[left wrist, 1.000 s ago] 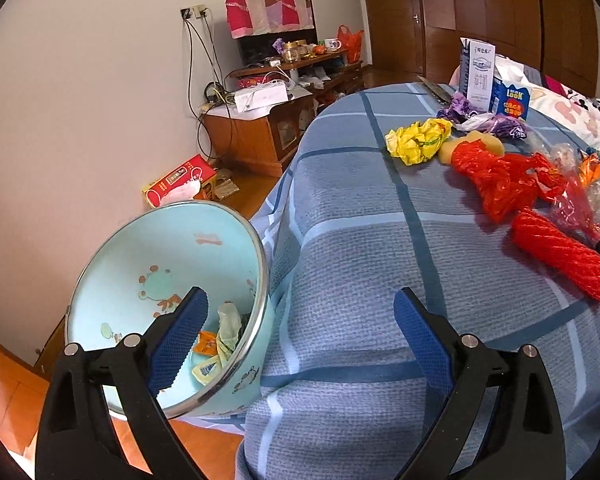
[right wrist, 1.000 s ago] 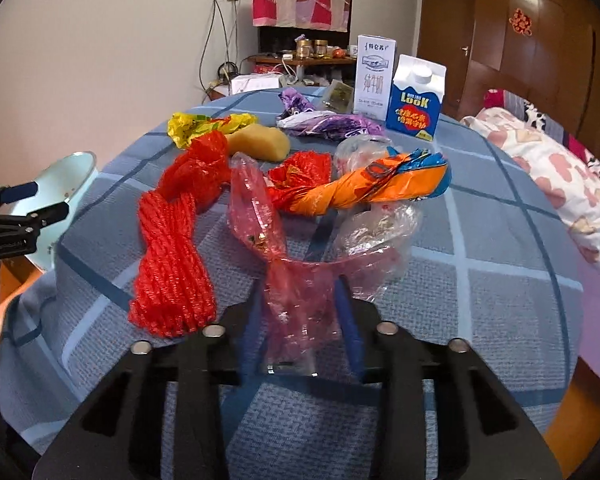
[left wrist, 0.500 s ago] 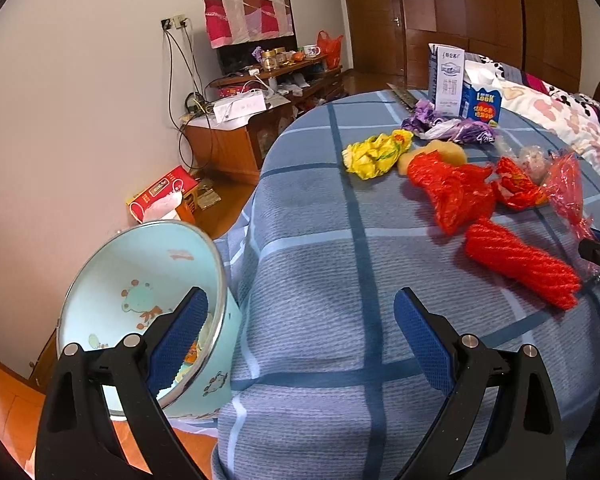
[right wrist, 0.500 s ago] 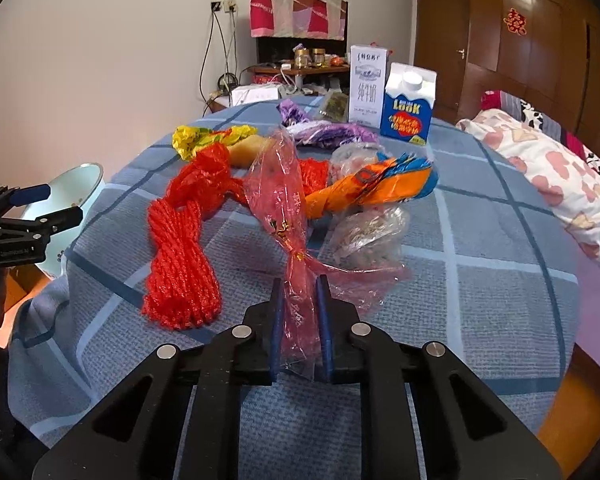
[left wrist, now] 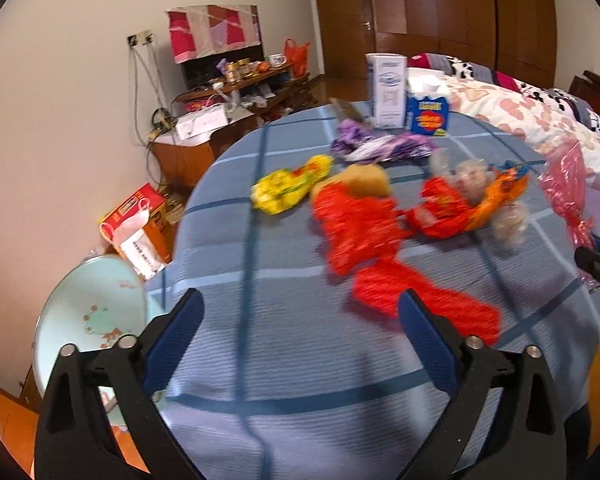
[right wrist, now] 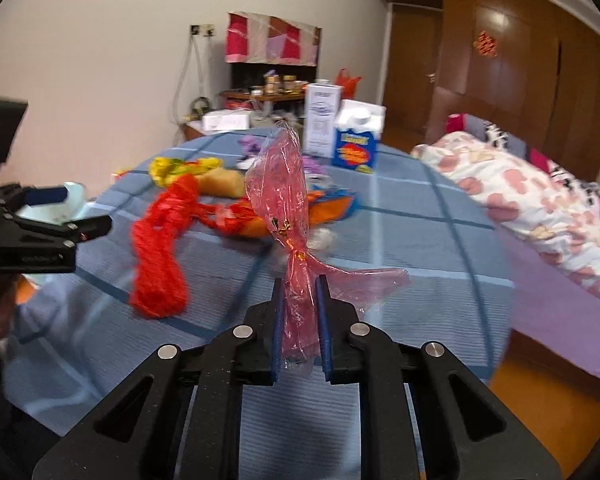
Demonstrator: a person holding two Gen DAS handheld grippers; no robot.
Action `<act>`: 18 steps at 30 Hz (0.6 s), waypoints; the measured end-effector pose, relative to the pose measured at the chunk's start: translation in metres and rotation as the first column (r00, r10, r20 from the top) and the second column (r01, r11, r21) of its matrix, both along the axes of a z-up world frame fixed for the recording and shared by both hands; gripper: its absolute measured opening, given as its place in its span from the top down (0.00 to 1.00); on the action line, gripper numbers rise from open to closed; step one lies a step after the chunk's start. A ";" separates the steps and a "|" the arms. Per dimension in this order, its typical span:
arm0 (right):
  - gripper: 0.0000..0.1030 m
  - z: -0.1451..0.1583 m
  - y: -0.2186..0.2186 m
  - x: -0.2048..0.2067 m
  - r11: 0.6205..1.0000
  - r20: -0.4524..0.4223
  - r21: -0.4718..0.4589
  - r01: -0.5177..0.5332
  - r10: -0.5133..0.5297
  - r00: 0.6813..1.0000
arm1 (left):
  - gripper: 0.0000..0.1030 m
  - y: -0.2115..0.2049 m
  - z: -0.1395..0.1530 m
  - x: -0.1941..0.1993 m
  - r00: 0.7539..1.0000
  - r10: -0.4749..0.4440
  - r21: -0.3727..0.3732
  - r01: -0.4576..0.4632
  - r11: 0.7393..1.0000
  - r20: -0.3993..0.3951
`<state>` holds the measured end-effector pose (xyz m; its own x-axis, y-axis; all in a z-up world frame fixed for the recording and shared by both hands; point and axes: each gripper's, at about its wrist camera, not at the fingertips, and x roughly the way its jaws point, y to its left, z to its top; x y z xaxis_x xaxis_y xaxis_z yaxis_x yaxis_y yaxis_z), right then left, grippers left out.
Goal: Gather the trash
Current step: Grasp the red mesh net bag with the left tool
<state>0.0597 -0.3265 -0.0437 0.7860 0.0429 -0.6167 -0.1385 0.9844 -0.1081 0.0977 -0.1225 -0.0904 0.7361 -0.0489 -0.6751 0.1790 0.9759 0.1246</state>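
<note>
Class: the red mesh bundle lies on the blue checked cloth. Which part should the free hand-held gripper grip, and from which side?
Grip the red mesh bundle across its thick near end, coming from above: it lies flat and long, so the open left hand-held gripper can straddle its narrow width.

Plain pale wall [left wrist: 72, 92] with dangling cables, a low wooden cabinet [left wrist: 196, 152] against it (cluttered on top), dark wood wardrobe doors [right wrist: 512, 80], orange floor [right wrist: 540, 396], bed with heart-print quilt [right wrist: 540, 192]
</note>
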 end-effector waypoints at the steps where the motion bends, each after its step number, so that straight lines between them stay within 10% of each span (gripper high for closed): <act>1: 0.85 -0.002 -0.005 0.000 1.000 0.003 -0.016 0.021 -0.021 1.000 | 0.06 -0.008 0.000 0.000 1.000 -0.012 0.003 0.012 1.000 0.000; 18: 0.85 -0.029 -0.051 0.009 0.990 -0.046 0.106 0.090 -0.085 0.995 | 0.15 -0.062 -0.034 0.012 0.992 -0.101 0.063 0.106 0.992 -0.078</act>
<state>0.0690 -0.3777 -0.0729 0.7634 0.0428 -0.6445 -0.0534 0.9986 0.0031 0.1095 -0.1847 -0.1248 0.6770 -0.0754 -0.7321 0.2900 0.9416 0.1712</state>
